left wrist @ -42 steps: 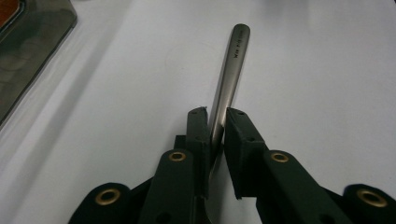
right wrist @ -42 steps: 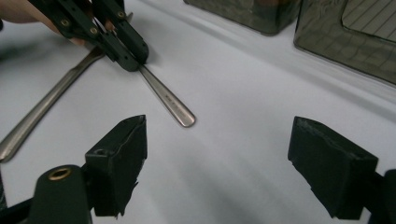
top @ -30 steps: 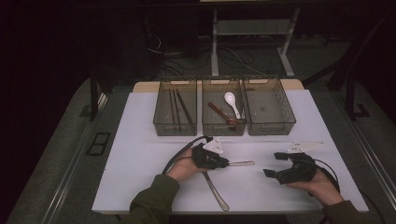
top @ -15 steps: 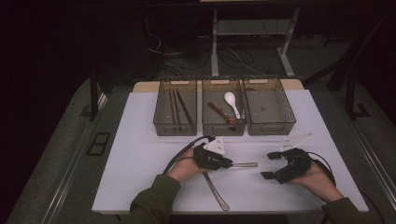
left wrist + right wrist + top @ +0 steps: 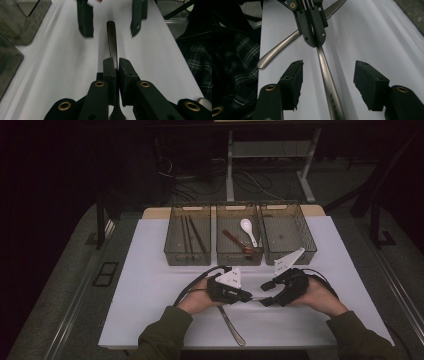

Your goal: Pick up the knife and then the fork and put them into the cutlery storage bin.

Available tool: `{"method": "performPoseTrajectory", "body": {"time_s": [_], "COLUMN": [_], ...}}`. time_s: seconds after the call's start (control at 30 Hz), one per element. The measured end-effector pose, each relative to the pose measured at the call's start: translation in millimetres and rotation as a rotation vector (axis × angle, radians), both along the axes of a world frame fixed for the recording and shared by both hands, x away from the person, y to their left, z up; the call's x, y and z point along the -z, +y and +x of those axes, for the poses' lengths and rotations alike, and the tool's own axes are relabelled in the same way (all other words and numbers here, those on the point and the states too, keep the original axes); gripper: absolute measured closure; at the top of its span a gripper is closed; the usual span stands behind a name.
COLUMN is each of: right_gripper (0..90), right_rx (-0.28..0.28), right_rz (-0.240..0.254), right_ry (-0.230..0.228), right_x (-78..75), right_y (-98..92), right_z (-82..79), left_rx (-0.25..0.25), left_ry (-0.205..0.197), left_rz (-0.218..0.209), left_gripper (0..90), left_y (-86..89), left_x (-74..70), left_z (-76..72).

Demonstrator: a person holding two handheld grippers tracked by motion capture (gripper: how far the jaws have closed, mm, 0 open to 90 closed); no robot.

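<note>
1. Where the two grippers meet near the front middle of the white table (image 5: 150, 270), the left gripper (image 5: 244, 296) has its jaws pressed together on a metal fork (image 5: 325, 67) — pinched at the neck, tines visible behind the jaws in the right gripper view.
2. Fork handle sticks out past the left jaws, lifted just off the table in the left gripper view, pointing toward the right gripper (image 5: 266, 293).
3. Right gripper: jaws spread, one on each side of the fork handle, pads not touching it. They have just been closing, w/ the handle between them.
4. In the left gripper view the handle (image 5: 111, 40) runs straight from the closed jaws to the gap between the other gripper's jaws.
5. Metal knife (image 5: 231, 322) lies flat on the table under/near the left gripper, handle toward the front edge — in the right gripper view it crosses behind the fork, serrated blade to the upper right.
6. Three clear bins in a row at the back: left bin (image 5: 172, 237) w/ dark chopsticks (image 5: 192, 236); middle bin (image 5: 218, 237) w/ a white spoon (image 5: 247, 230) and a dark red-brown spoon (image 5: 237, 241); right bin (image 5: 307, 232).
7. Both hands hold the grippers, green sleeves in from the front edge.
</note>
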State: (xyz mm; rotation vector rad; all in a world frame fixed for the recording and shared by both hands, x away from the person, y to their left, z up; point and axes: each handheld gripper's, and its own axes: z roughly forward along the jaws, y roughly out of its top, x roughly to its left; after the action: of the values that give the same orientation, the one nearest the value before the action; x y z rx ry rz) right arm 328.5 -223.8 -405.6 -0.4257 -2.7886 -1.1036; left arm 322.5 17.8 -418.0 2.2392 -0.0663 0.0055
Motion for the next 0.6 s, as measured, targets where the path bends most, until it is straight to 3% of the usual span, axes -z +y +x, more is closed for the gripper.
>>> {"method": "performPoseTrajectory", "body": {"time_s": [0.27,0.5,0.6], "right_gripper": [58.1,78.5,80.1], "right_rx": [-0.088,-0.153,-0.185], "right_rz": [-0.04,-0.065,-0.083], "right_ry": [0.049,0.099,0.078], "right_x": [5.9,6.6,7.2], "right_y": [21.0,32.1,34.1], "right_z": [6.1,3.7,3.7], "left_rx": [0.022,0.04,0.049], "left_ry": [-0.009,-0.017,-0.024], "left_rz": [-0.009,-0.01,-0.008], "left_gripper": [83.6,83.6,83.6], "left_y": [1.3,-0.4,-1.4], "left_x": [-7.5,-9.9,-9.6], "left_z": [-5.8,-7.9,-8.5]}}
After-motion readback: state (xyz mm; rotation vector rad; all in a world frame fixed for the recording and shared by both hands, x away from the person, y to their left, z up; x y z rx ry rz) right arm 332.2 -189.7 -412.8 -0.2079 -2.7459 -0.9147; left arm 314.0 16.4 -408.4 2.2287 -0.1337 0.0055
